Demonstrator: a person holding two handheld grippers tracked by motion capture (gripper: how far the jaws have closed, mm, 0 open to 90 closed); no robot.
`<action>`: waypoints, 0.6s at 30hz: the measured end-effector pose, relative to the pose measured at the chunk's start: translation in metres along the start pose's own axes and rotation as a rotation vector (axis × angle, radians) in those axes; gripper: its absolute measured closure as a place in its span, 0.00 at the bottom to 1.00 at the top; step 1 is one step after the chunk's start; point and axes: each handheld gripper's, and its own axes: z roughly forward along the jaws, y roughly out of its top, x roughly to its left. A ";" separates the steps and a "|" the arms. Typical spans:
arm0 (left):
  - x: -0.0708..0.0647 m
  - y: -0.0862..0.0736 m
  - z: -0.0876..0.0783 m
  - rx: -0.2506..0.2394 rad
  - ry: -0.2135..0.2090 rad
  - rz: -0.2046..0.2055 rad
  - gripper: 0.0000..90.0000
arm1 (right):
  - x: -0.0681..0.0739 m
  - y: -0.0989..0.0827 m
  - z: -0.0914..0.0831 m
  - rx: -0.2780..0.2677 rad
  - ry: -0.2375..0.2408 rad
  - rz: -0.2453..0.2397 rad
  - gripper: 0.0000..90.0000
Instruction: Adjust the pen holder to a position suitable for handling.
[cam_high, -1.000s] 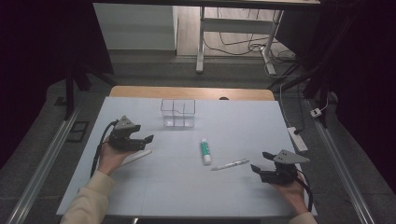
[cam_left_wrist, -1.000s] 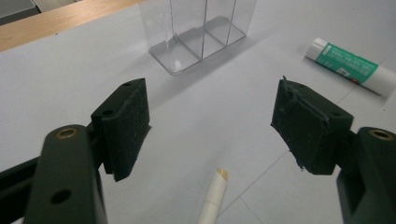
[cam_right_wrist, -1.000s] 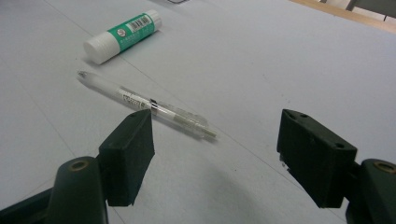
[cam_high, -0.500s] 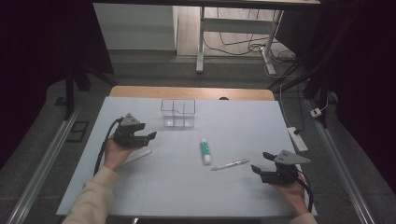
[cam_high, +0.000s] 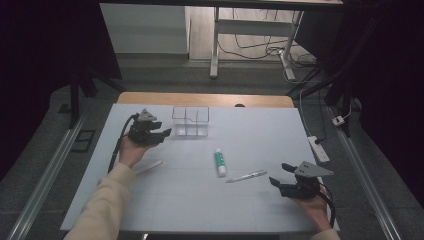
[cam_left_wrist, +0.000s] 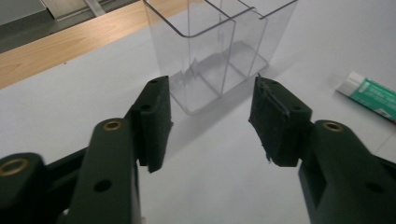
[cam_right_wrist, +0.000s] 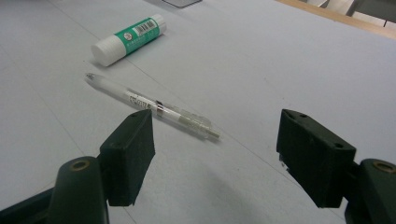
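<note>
**Left gripper closes in on the clear organizer**

The left gripper (cam_high: 162, 134) has slid from the left-centre of the high view up and rightward, and now sits just beside the clear organizer (cam_high: 190, 121) in the upper middle of the frame. Its fingers (cam_left_wrist: 156, 121) have just been narrowing, yet nothing sits between them; they stand apart, aimed at the organizer's near corner. I'd judge a grasp of that box is coming, though whether a wall is the target is hard to tell from here.

The left forearm reaches up from the lower left, hand level. The right gripper (cam_high: 281, 184) rests at lower right, fingers wide apart, facing the pen (cam_right_wrist: 152, 107) and glue stick (cam_right_wrist: 128, 38) on the counter (cam_high: 260, 135).
</note>
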 end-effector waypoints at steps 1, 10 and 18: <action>0.001 0.001 0.001 0.001 0.005 0.007 0.58 | 0.000 0.000 0.000 0.002 0.000 0.000 0.30; 0.010 0.006 0.015 0.030 0.018 0.002 0.87 | 0.000 0.000 0.001 0.008 0.003 0.002 0.31; 0.013 0.015 0.025 0.067 0.029 0.033 0.99 | -0.002 0.000 0.000 0.004 0.000 0.003 0.31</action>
